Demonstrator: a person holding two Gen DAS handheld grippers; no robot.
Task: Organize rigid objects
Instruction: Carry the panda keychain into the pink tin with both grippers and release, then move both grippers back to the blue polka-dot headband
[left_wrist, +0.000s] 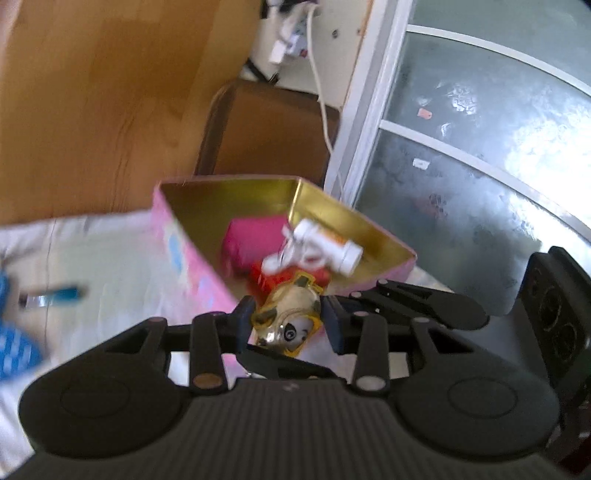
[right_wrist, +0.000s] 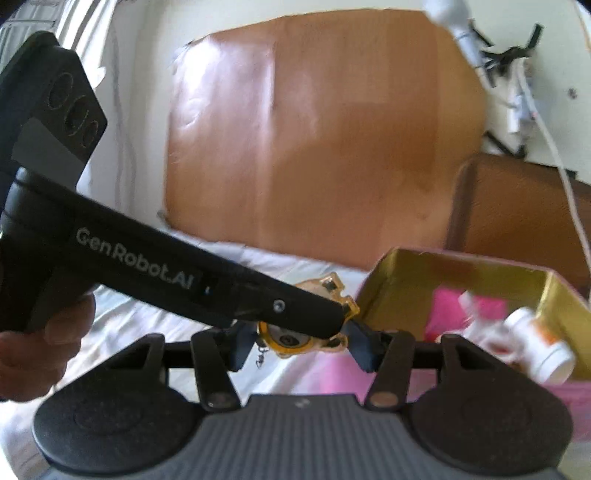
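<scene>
Your gold panda charm (left_wrist: 286, 321) sits tilted between both tools, its long axis running from the face nearest the left camera up toward the pink box (left_wrist: 184, 254); in the right wrist view the face (right_wrist: 291, 338) points downward. It hangs over the near corner of the box, not inside. The gold-lined box holds a white bottle (left_wrist: 327, 245) lying on its side, a magenta block (left_wrist: 251, 240) and a red item. Below lies a white sheet (left_wrist: 110, 258); behind stand a wooden panel (right_wrist: 314, 140) and frosted glass (left_wrist: 480, 147). Your left gripper (left_wrist: 287, 320) is partly open, pads closed against the charm's sides. Whether your right gripper (right_wrist: 295, 341) presses it cannot be told; the left tool hides the contact.
</scene>
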